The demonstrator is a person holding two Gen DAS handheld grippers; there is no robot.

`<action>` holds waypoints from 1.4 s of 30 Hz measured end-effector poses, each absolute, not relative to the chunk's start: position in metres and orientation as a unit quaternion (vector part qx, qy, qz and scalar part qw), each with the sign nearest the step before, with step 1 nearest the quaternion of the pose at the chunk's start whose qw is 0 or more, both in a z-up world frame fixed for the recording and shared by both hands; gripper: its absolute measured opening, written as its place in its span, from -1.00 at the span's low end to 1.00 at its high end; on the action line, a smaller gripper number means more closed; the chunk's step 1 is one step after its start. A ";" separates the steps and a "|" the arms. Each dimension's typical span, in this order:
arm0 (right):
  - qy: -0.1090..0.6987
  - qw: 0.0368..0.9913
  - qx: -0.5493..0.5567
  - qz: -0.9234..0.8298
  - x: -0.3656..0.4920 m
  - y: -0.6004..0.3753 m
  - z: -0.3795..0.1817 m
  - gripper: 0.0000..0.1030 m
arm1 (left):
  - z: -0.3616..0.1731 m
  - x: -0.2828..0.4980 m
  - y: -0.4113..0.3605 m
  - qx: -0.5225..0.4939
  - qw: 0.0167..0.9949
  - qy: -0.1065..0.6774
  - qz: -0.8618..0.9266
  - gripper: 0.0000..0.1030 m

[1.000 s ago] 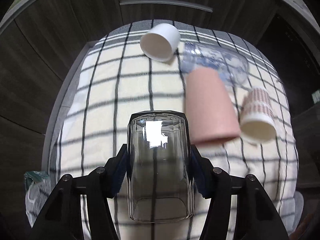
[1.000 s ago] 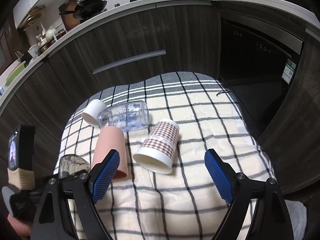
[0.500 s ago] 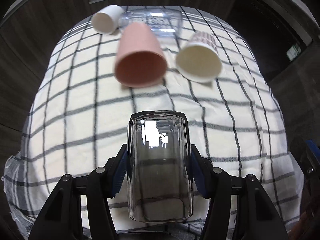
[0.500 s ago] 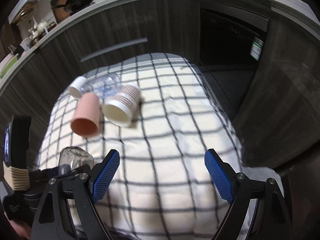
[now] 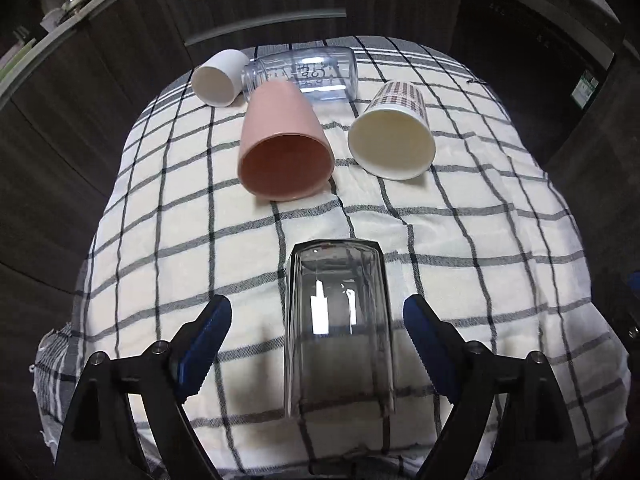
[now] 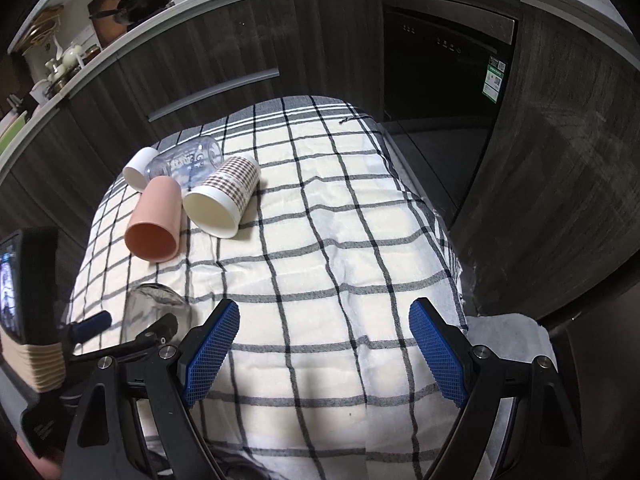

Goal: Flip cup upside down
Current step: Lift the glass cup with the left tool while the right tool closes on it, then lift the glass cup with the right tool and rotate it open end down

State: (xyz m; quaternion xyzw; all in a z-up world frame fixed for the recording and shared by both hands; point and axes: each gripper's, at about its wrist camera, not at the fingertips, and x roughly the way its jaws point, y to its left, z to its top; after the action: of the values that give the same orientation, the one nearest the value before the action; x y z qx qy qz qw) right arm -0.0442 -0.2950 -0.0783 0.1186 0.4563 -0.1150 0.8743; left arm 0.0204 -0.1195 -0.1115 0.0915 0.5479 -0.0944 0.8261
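Observation:
A clear glass cup (image 5: 338, 324) stands upside down on the checked cloth (image 5: 460, 280), between the fingers of my left gripper (image 5: 316, 340). The left gripper is open, its blue pads apart from the glass on both sides. The glass also shows in the right wrist view (image 6: 154, 312) at the lower left, with the left gripper (image 6: 120, 330) around it. My right gripper (image 6: 324, 344) is open and empty above the near part of the cloth.
A pink cup (image 5: 282, 148), a checked paper cup (image 5: 394, 132), a white cup (image 5: 218, 78) and a clear bottle (image 5: 308, 74) lie on their sides at the far end of the cloth. Dark cabinets (image 6: 240, 52) stand behind.
My left gripper has opened and let go of the glass, which now stands upside down on the cloth. Both views have pulled back from the lying cups.

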 end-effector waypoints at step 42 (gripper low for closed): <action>0.782 0.623 -0.015 -0.008 0.120 -0.129 -0.146 0.67 | -0.067 0.065 0.085 -0.113 0.882 0.458 0.003 0.84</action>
State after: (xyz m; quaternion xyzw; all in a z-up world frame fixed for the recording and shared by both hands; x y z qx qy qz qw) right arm 0.1203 -0.1289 -0.1455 -0.0150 0.7821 -0.0078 0.6230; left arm 0.0649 0.0851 -0.0674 -0.1135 0.4580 0.0026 0.8817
